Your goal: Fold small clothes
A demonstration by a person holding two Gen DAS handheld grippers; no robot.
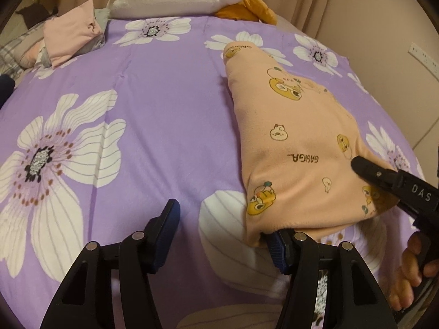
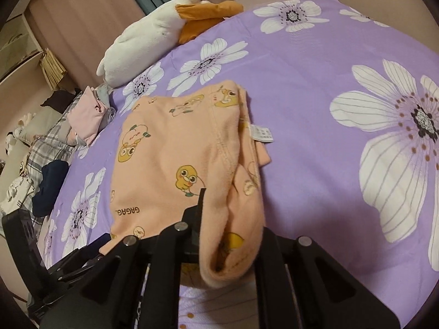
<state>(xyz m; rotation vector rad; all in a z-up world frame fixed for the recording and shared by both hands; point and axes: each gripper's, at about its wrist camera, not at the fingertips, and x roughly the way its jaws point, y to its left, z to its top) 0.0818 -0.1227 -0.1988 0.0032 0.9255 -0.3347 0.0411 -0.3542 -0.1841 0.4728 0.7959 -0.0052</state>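
While our left tongs point(image 1: 223, 233) gape, one finger under the garment point(image 1: 296, 142), our right tongs point(image 2: 219, 219) grip its folded edge on the bed point(image 1: 164, 109).

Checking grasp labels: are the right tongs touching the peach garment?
Touching. In the right wrist view the peach garment bunches between the right tongs; the left wrist view shows a finger pressed onto the cloth.
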